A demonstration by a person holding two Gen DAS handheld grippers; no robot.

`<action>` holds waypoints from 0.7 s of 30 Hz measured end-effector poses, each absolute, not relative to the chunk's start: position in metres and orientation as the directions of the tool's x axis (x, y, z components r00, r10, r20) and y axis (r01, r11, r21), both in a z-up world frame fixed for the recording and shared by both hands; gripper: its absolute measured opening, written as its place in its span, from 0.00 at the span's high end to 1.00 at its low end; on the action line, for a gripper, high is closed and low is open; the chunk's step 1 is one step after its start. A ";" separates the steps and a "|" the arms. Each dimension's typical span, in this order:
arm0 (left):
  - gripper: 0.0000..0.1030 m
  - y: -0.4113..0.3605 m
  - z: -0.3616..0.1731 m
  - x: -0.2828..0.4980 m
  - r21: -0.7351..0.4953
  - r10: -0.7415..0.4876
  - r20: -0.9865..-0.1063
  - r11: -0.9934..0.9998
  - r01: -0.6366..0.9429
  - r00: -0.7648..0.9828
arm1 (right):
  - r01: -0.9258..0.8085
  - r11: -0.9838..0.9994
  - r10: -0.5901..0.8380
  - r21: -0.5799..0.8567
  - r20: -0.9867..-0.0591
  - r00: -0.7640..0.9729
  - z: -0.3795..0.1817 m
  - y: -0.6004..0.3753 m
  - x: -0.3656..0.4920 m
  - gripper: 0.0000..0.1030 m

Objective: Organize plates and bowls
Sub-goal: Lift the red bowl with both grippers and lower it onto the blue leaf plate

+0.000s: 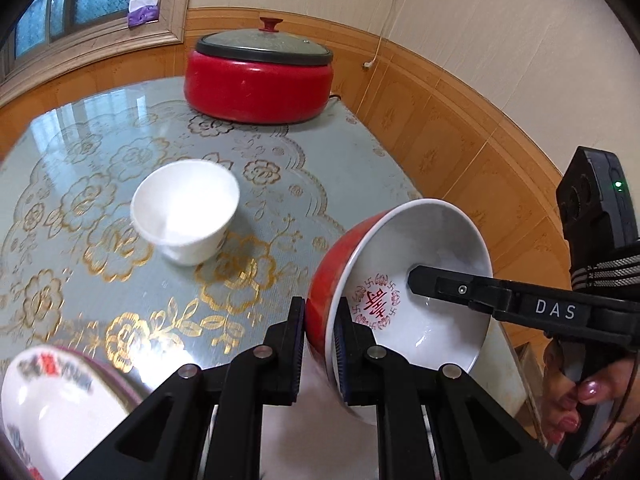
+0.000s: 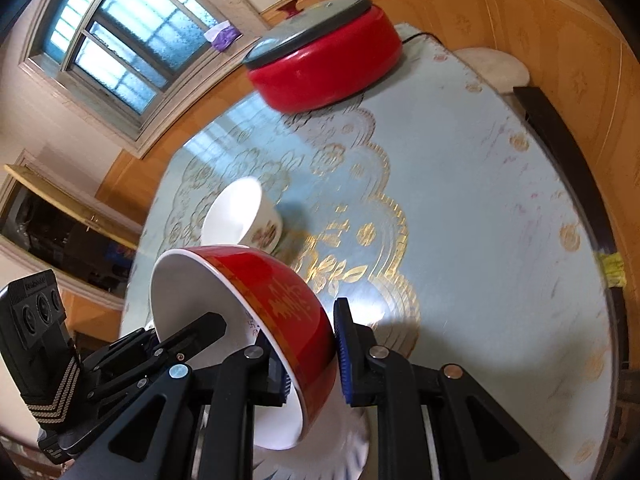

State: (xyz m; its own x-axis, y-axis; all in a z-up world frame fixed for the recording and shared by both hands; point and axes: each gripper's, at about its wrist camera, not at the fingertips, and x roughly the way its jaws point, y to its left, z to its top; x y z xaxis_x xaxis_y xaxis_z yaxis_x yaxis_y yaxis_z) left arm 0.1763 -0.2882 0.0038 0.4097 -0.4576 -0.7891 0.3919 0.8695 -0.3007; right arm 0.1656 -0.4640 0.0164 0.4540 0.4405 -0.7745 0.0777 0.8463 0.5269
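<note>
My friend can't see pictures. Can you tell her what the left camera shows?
Both grippers, left and right, pinch one tilted red bowl above a flowered table. Behind sit a white cup and a lidded red pot.
</note>
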 end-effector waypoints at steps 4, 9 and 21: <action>0.87 -0.277 -0.004 0.156 -0.283 -0.435 -0.811 0.878 0.387 0.393 | 0.068 0.842 0.464 0.535 -0.783 0.415 0.008 -0.449 0.150 0.83; 0.87 -0.269 -0.026 0.141 -0.280 -0.410 -0.843 0.887 0.367 0.348 | 0.086 0.845 0.468 0.527 -0.809 0.356 -0.014 -0.435 0.136 0.83; 0.87 -0.266 -0.065 0.131 -0.259 -0.352 -0.900 0.907 0.333 0.257 | 0.106 0.869 0.446 0.484 -0.858 0.255 -0.048 -0.413 0.125 0.82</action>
State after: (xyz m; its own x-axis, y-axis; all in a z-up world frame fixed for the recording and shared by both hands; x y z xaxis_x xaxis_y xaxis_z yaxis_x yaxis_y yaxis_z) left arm 0.1306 -0.2658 -0.0654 0.2575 -0.3518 -0.9000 0.3333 0.9065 -0.2591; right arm 0.1249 -0.4134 -0.0485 0.2549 0.4465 -0.8577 0.1063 0.8687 0.4838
